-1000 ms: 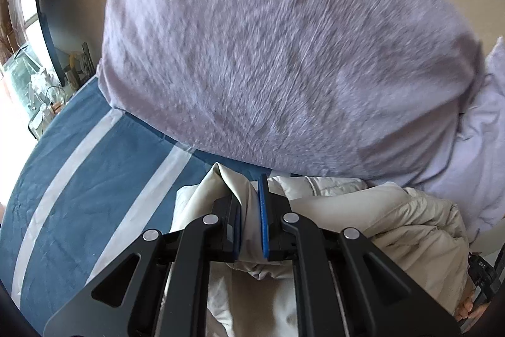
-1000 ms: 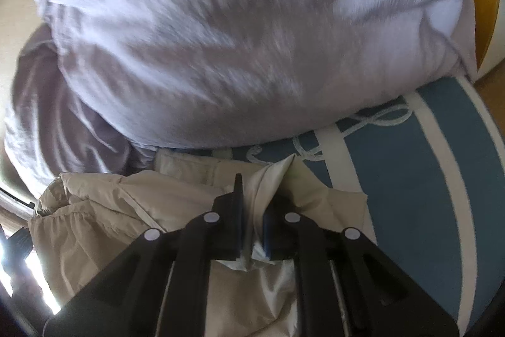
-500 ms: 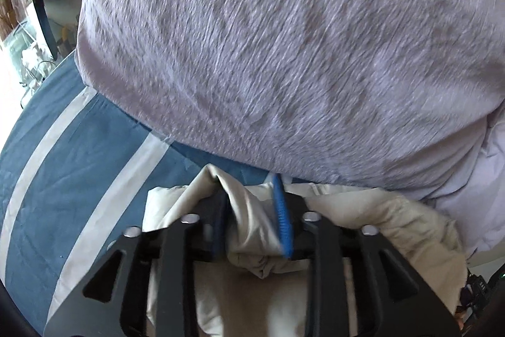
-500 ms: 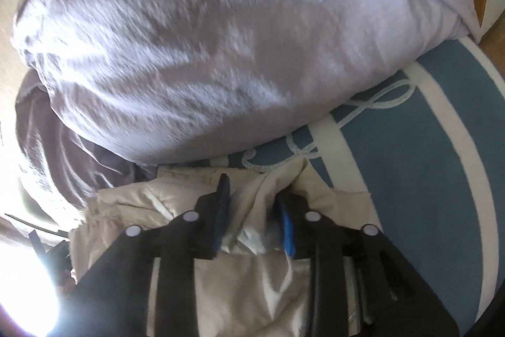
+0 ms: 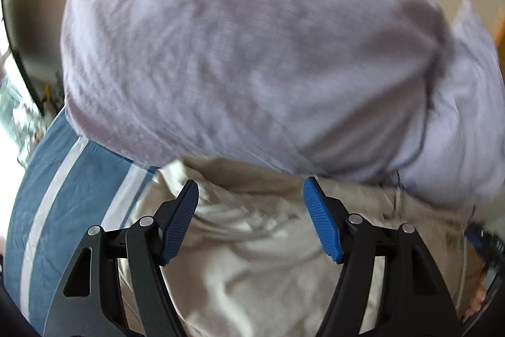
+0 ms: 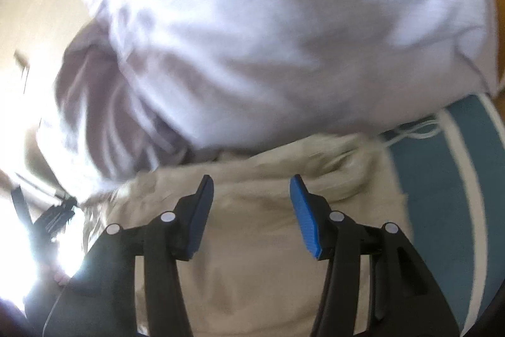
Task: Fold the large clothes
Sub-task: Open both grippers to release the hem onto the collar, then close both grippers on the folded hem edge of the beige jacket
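Both grippers — left (image 5: 251, 221) and right (image 6: 252, 215) — gape wide, gripping nothing, above the beige jacket (image 5: 252, 258); one fold apparently laid, more folding likely remains.

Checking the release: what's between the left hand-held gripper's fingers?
Only the beige jacket, lying loose below the open left hand-held gripper; nothing is pinched, seen in the left wrist view.

Lilac pillow (image 5: 252, 52) on blue striped bedspread (image 5: 72, 195).

Blue bedspread (image 5: 79, 195) with white stripes underneath; directly on it, crumpled beige garment (image 5: 252, 258) up front, big lavender pillow (image 5: 236, 52) just behind, edges touching.
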`<action>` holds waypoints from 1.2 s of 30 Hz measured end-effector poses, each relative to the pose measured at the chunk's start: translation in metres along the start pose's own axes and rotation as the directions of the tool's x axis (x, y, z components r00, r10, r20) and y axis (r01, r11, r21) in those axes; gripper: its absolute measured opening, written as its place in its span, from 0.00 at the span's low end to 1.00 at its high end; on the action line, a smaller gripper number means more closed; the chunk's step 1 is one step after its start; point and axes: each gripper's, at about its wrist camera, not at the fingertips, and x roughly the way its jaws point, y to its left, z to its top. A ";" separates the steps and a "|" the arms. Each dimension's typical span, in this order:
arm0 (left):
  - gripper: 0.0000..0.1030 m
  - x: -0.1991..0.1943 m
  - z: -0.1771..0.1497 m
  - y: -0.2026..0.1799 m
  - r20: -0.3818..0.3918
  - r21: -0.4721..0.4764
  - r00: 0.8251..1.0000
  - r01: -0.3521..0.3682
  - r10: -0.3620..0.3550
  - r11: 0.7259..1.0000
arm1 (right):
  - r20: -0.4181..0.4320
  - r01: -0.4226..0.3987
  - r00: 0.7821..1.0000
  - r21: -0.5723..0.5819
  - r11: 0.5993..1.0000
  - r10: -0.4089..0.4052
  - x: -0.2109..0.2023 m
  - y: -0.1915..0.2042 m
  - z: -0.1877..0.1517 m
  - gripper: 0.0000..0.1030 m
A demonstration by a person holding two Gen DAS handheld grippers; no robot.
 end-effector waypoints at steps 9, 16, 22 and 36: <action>0.68 -0.005 -0.035 -0.054 -0.017 0.164 1.000 0.014 -0.011 0.986 | -0.117 -0.018 0.993 -0.176 0.984 -0.003 0.046 0.083 -0.031 0.50; 0.68 0.007 -0.051 -0.070 -0.040 0.219 0.999 0.009 0.000 0.976 | -0.162 0.063 0.981 -0.247 0.967 -0.105 0.072 0.089 -0.051 0.47; 0.68 0.014 -0.054 -0.076 -0.032 0.245 0.999 -0.006 0.014 0.970 | -0.130 0.121 0.977 -0.324 0.938 -0.171 0.080 0.089 -0.059 0.09; 0.71 0.039 -0.052 -0.058 -0.007 0.212 0.997 -0.074 0.078 0.974 | -0.062 0.181 0.977 -0.282 0.942 -0.206 0.092 0.087 -0.040 0.08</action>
